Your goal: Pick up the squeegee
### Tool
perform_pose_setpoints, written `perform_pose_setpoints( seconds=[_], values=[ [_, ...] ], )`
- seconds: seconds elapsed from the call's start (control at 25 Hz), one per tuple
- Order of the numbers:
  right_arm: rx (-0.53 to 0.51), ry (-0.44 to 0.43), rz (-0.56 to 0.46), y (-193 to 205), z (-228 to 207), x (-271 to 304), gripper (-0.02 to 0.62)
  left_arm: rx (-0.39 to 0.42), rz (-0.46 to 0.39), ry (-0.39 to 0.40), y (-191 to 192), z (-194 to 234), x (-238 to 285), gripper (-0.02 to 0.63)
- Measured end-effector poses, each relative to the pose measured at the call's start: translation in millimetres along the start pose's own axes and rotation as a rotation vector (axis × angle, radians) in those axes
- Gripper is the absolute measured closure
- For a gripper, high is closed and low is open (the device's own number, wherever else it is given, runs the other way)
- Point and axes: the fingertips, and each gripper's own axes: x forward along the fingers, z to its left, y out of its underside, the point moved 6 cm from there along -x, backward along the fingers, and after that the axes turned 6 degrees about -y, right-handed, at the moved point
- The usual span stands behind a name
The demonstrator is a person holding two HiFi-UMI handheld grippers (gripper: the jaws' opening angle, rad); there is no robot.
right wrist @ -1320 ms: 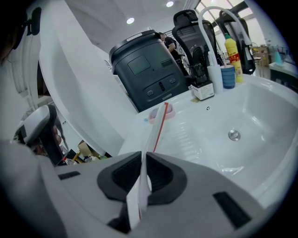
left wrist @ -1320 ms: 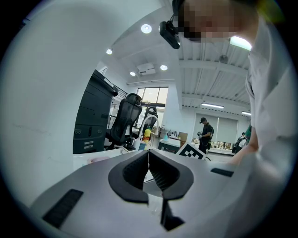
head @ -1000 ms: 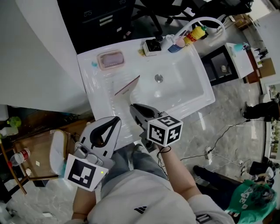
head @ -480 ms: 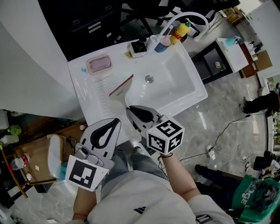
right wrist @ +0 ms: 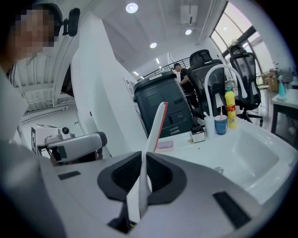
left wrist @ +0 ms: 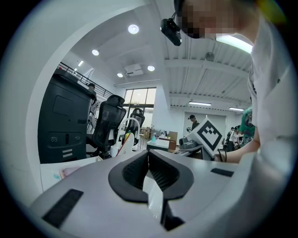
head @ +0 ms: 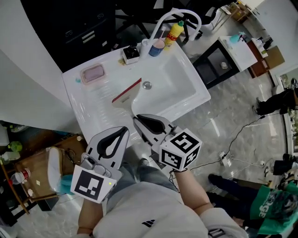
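The squeegee (head: 127, 96), a white handle with a red-edged blade, stands over the white sink's counter (head: 88, 107). My right gripper (head: 138, 120) is shut on its handle. In the right gripper view the squeegee (right wrist: 154, 132) rises between the dark pads of the right gripper (right wrist: 142, 157), blade end up and tilted right. My left gripper (head: 124, 129) hovers at the counter's near edge, left of the right one, with its jaws shut on nothing. In its own view the left gripper (left wrist: 148, 153) has its tips together.
The sink basin (head: 184, 86) with a drain (head: 147, 85) lies to the right. At the back stand a pink soap dish (head: 92, 73), a blue cup (head: 156, 47), a yellow bottle (head: 175, 29) and a white faucet (head: 176, 13). A wooden table (head: 28, 169) sits lower left.
My right gripper has risen with the squeegee, whose blade has come up off the counter. The left gripper has shifted a little beside it, still shut.
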Motion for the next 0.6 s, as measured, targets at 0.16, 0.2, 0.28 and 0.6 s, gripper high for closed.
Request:
perform_pose_setpoints(
  seconds=[0.16, 0.2, 0.28, 0.6],
  values=[
    [-0.012, 0.002, -0.035, -6.4, 2.8, -19.2, 0.555, 0.009, -0.002, 0.013, -3.2, -14.1, 4.9, 0.595],
    [-0.016, 0.003, -0.043, -8.3, 3.6, -23.7, 0.555, 0.01, -0.002, 0.015, -4.3, -17.0, 6.0, 0.594],
    [-0.022, 0.004, -0.06, -11.8, 5.3, -32.8, 0.555, 0.014, -0.005, 0.019, -6.8, -22.6, 8.1, 0.594],
    [-0.055, 0.002, -0.117, -21.7, 10.4, -66.3, 0.555, 0.033, -0.026, 0.031, -11.3, -43.2, 16.8, 0.595]
  ],
)
